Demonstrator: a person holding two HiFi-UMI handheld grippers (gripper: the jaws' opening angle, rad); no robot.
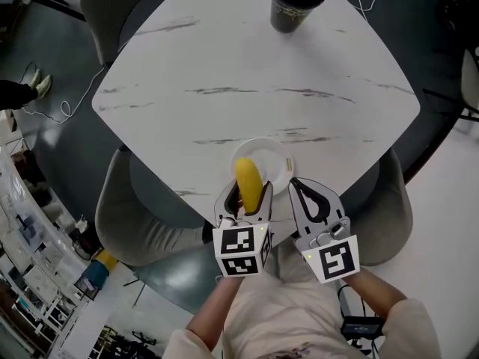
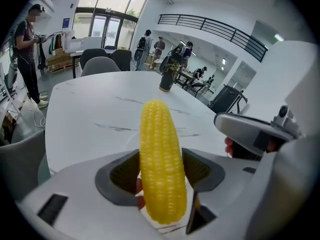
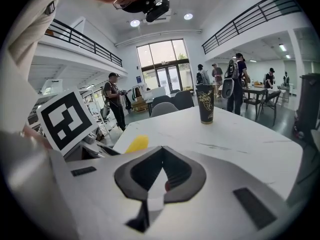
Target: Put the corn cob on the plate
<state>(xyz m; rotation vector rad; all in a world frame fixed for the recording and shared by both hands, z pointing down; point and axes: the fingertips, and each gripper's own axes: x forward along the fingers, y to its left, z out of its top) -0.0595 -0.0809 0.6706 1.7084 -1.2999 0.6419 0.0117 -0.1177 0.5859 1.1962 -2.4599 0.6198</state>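
Note:
A yellow corn cob (image 1: pixel 248 181) is clamped near its lower end in my left gripper (image 1: pixel 245 195), which is shut on it. The cob points away from me over the near-left part of a small white plate (image 1: pixel 279 154) at the table's near corner; whether it touches the plate I cannot tell. In the left gripper view the corn cob (image 2: pixel 159 169) fills the gap between the dark pads (image 2: pixel 125 173). My right gripper (image 1: pixel 294 183) is just right of the plate, shut with nothing in it; its jaws meet in the right gripper view (image 3: pixel 161 152), where the cob's tip (image 3: pixel 136 144) shows at the left.
A dark paper cup (image 1: pixel 296 2) stands at the far side of the white marble table (image 1: pixel 254 73). Grey chairs (image 1: pixel 142 200) flank the near corner on both sides. A white cable (image 1: pixel 63 109) lies on the floor at the left. People stand in the background of both gripper views.

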